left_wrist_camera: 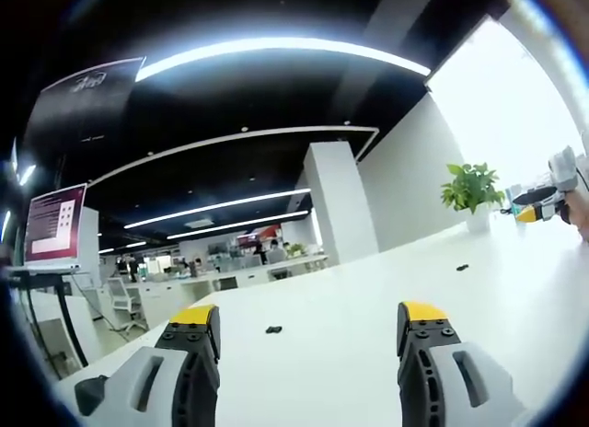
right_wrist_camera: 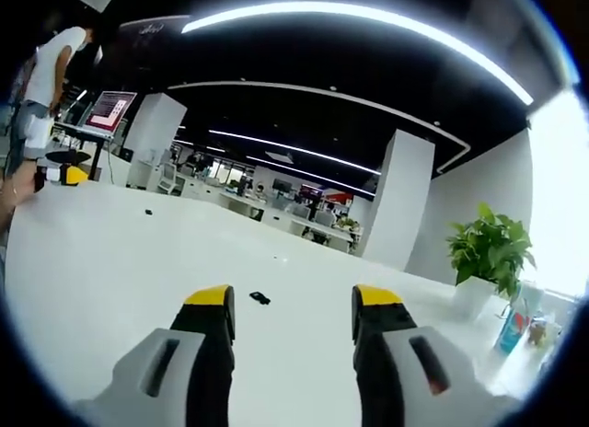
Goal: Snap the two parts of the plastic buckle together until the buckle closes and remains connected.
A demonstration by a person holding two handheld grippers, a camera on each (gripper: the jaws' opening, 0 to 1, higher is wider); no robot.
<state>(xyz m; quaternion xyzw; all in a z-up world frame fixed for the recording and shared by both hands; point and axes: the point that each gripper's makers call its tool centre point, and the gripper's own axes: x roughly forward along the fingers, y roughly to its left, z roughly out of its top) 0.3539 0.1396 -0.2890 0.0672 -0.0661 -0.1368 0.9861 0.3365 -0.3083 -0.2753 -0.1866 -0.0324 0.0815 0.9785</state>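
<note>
Room: open office, black ceiling with long light strips, white pillars, rows of desks far back.
Counter (left_wrist_camera: 350,335): white, wide, stretching ahead in both views.
Left gripper (left_wrist_camera: 308,330): jaws spread wide, yellow-tipped, nothing between them, hovering over the counter.
Right gripper (right_wrist_camera: 292,309): jaws parted, holding nothing, above the counter.
Buckle part (left_wrist_camera: 273,330): small, black, flat on the counter, between the left jaws and just beyond their tips, nearer the left one, not touched.
Second buckle part (left_wrist_camera: 462,267): small, black, at 2 o'clock from the left jaws, well apart from the first.
Right gripper view: one black piece (right_wrist_camera: 259,298) just past the tips between the jaws; another (right_wrist_camera: 148,212) far off at 10 o'clock.
Potted plant (left_wrist_camera: 471,192): green, white pot, far counter edge at 2 o'clock.
Monitor (left_wrist_camera: 53,225): on a stand, at 9 o'clock.
</note>
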